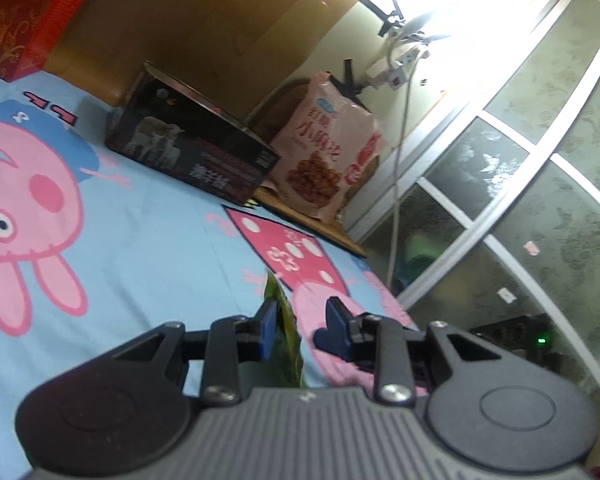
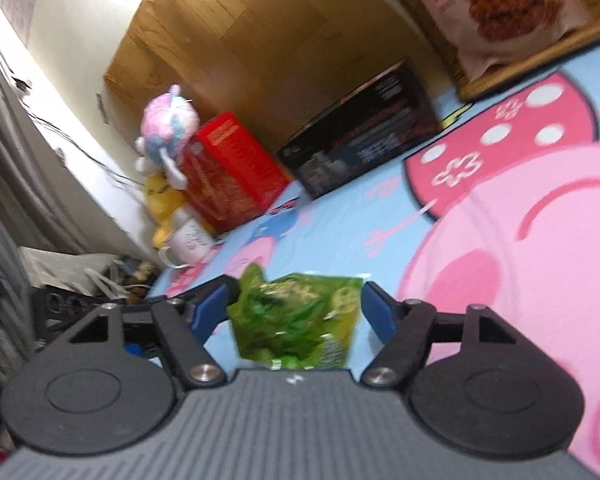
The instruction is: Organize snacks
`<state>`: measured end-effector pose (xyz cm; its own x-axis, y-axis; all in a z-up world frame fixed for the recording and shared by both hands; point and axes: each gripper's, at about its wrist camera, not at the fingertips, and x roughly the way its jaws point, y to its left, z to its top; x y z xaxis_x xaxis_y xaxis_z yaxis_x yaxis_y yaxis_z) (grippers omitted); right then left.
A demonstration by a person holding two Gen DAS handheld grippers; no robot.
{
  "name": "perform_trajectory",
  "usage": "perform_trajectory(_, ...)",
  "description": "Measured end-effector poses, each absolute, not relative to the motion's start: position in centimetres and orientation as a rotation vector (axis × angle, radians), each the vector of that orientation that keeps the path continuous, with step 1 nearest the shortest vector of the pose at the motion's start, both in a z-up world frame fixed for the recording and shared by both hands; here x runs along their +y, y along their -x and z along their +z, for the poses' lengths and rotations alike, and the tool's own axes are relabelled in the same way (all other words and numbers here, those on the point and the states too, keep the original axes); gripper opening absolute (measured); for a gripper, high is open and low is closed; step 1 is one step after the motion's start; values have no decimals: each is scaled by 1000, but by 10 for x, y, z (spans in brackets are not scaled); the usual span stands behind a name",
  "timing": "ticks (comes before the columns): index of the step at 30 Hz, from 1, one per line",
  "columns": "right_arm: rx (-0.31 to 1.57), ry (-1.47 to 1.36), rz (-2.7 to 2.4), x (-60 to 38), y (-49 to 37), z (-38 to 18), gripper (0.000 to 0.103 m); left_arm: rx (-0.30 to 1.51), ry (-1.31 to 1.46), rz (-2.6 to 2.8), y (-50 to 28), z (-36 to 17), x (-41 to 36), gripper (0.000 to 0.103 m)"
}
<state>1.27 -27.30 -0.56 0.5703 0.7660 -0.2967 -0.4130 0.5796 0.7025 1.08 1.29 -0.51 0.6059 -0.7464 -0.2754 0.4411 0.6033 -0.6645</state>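
Note:
A green snack packet [image 2: 300, 320] lies between the fingers of my right gripper [image 2: 296, 300], which stands wide open around it over the blue cartoon bedsheet [image 2: 340, 208]. In the left wrist view a thin green packet [image 1: 286, 340] stands edge-on between the blue pads of my left gripper [image 1: 300, 312]; the left pad touches it, the right pad stands apart. A black box [image 1: 192, 152] with a lamb picture and a pink snack bag [image 1: 324, 160] sit at the far side. The black box [image 2: 364, 136] and pink bag [image 2: 496, 8] also show in the right wrist view.
A red box [image 2: 232, 172] stands by plush toys [image 2: 168, 136] and a white mug [image 2: 190, 240] against the wooden headboard [image 2: 236, 40]. A red box [image 1: 24, 16] is at the upper left. Glass sliding doors [image 1: 520, 180] and a hanging cable [image 1: 396, 184] are to the right.

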Motion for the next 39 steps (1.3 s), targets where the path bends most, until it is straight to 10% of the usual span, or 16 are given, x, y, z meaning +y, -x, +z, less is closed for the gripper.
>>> perform_trajectory(6, 649, -701, 880, -273, -12, -4, 20, 593, 584, -736, -12, -6, 11, 24)
perform_trajectory(11, 642, -675, 881, -270, -7, 1, 12, 601, 576, -727, -13, -7, 10, 24)
perform_trajectory(20, 618, -675, 790, -280, -8, 1, 17, 604, 583, -716, -14, -7, 12, 24)
perform_trajectory(27, 607, -642, 713, -278, -7, -3, 62, 598, 624, -752, -14, -7, 16, 24)
perform_trajectory(39, 659, -623, 630, -289, -23, -13, 59, 729, 453, -679, -22, -14, -15, 39)
